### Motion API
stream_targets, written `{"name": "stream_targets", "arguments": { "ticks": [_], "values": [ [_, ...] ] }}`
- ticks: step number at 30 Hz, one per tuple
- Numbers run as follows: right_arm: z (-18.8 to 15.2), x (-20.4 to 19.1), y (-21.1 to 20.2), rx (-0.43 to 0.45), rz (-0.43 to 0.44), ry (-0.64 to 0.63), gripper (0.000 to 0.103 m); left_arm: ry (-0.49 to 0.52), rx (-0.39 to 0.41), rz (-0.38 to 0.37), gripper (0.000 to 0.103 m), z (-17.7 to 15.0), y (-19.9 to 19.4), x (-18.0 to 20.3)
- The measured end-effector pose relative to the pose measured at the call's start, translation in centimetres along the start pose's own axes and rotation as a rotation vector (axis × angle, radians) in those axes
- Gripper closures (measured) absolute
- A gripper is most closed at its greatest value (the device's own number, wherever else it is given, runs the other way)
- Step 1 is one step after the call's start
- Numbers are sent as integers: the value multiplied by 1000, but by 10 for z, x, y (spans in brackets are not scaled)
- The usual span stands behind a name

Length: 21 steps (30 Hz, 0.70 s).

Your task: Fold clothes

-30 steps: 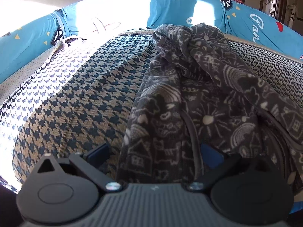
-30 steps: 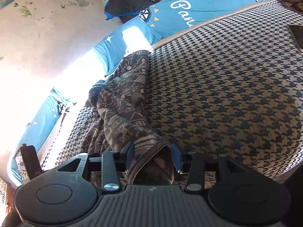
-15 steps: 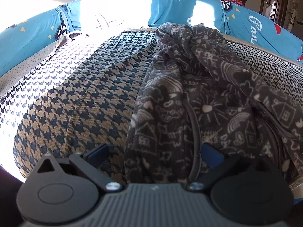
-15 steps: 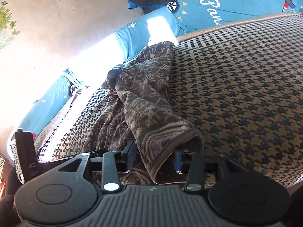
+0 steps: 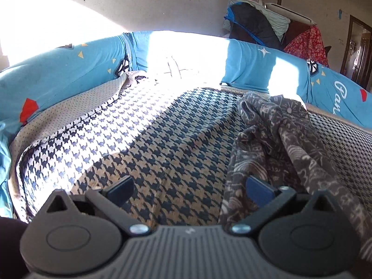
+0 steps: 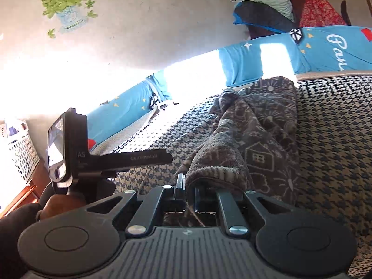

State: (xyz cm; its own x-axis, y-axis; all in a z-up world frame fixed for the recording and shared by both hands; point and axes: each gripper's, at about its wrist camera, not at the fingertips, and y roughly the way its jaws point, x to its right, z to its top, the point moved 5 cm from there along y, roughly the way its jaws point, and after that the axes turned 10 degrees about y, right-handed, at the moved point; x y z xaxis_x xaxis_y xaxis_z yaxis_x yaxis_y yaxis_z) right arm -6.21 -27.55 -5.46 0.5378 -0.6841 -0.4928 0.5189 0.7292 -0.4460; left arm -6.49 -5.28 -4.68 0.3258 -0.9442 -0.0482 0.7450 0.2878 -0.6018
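A dark grey fleece garment printed with pale houses and suns lies bunched on the houndstooth mat. In the left wrist view it fills the right side. My left gripper hangs open above the mat, and the garment's left edge lies under its right finger. In the right wrist view a fold of the garment runs up from my right gripper. Its jaws are closing tight on the ribbed hem, with the pads pressing on the cloth.
Blue printed bumper cushions ring the mat's far and left sides. Bedding and a red cloth are piled behind. In the right wrist view the left hand's tool stands at the left, next to a white perforated basket.
The right jaws have closed onto the hem, and that hand rolled and pulled the fold along. The left gripper rose and swung left, so the garment now sits at its right; it stays open.
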Motion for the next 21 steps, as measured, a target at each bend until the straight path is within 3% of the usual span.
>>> {"name": "stream_targets", "arguments": {
  "ticks": [7, 16, 18, 21],
  "values": [
    [-17, -36, 39, -59, 49, -74, 94, -35, 50, 6, 0, 13, -17, -21],
    [-41, -36, 74, -142, 19, -131, 93, -37, 38, -19, 0, 8, -12, -18],
    [-49, -33, 84, -164, 3, -150, 91, -29, 32, -23, 0, 6, -9, -14],
    [-64, -29, 95, -226, -42, -222, 76, -9, 31, -24, 0, 3, -9, -8]
  ]
}}
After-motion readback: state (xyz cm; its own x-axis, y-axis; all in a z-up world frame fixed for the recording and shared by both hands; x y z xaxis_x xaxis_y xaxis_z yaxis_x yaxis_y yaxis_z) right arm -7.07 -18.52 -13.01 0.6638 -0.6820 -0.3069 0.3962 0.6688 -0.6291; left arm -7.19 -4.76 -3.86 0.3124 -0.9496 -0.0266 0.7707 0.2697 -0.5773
